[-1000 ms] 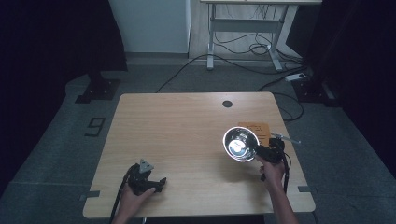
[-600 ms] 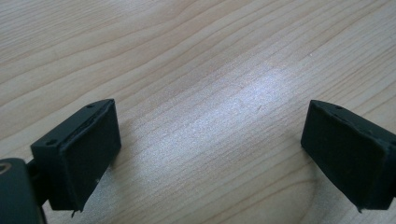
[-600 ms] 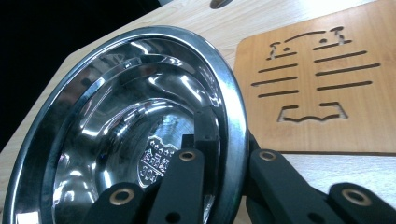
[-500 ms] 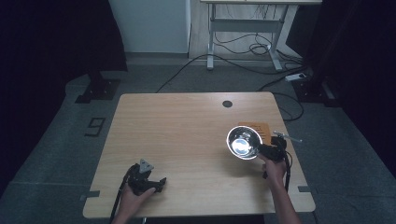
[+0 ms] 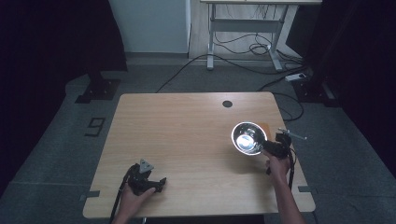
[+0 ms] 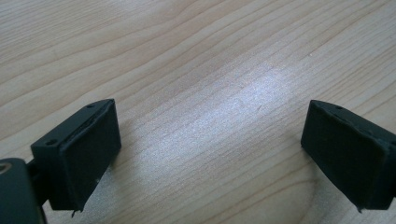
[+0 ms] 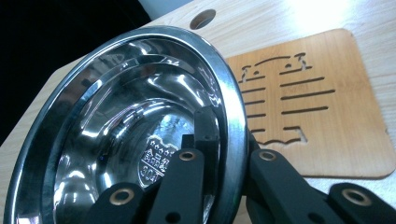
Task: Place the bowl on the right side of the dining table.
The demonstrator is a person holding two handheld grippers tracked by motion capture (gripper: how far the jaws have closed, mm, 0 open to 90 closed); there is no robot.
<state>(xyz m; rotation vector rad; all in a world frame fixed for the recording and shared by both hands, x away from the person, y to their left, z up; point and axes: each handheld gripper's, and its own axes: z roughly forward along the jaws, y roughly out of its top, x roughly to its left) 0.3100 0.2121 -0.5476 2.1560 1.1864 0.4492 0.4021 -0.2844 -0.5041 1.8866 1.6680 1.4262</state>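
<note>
A shiny steel bowl hangs tilted over the right side of the wooden table. My right gripper is shut on its rim. In the right gripper view one jaw lies inside the bowl and the other behind the rim, with my right gripper pinching the edge. Behind the bowl a thin wooden mat with cut-out slots lies flat. Near the front left edge my left gripper rests on the table. Its fingers stand wide apart over bare wood, and my left gripper holds nothing.
A round cable hole sits near the table's far edge. The corner of the mat peeks out beside the bowl. Cables and a desk frame stand on the floor beyond the table.
The bowl has shifted slightly to the right and away from me in my right gripper. The left hand has stayed where it was.
</note>
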